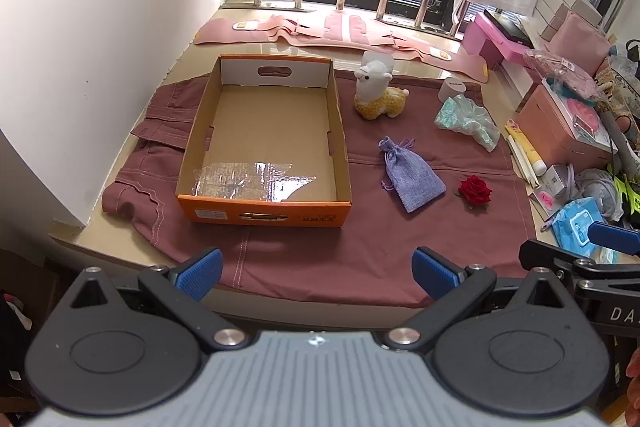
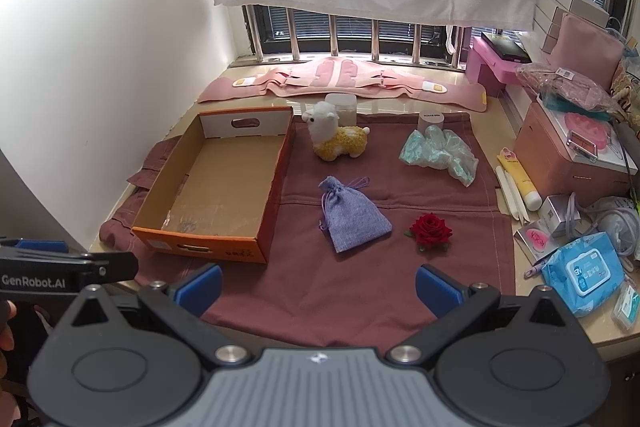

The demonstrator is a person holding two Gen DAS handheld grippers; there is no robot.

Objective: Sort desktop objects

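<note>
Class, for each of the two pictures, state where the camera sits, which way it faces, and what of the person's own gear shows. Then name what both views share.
Left wrist: on the left claw, facing forward over the cardboard box; its open blue pads show, with the right claw's tip at the right edge.
Right wrist: on the right claw, aimed nearer the purple pouch; the left claw shows at the left edge.
Shared: box, pouch, alpaca toy, red rose.

Count on the maroon cloth (image 2: 340,291): 1 cardboard box (image 2: 216,183), 1 plush alpaca (image 2: 336,139), 1 purple drawstring pouch (image 2: 352,215), 1 red rose (image 2: 430,229), 1 crumpled teal bag (image 2: 440,151), 1 white cylindrical container (image 2: 431,121). Grippers in view: 2.
</note>
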